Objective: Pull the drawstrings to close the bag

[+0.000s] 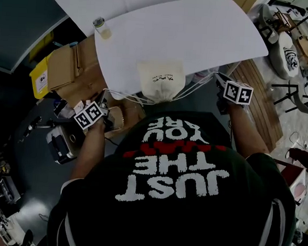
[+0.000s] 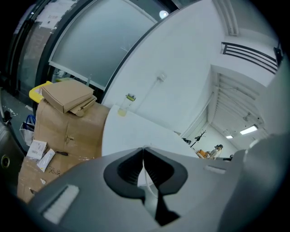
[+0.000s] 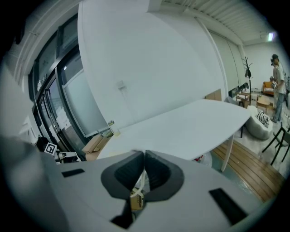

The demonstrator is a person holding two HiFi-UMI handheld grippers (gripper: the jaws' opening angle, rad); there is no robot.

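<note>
- My left gripper (image 2: 144,158) is pinched tight on one white drawstring (image 1: 125,97); my right gripper (image 3: 144,163) clamps the other drawstring (image 1: 198,83).
- The bag (image 1: 160,77) lies at 12 o'clock on the table (image 1: 213,34) edge, neck gathered. I judge it nearly closed, with one last outward tug left.
- Jar (image 1: 101,27) at 11 o'clock, cardboard boxes (image 1: 68,66) at 10. Nothing blocks me.

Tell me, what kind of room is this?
Probably an office or studio workspace: a big white table, cardboard boxes stacked beside it, and a black chair on the wooden floor beyond.
</note>
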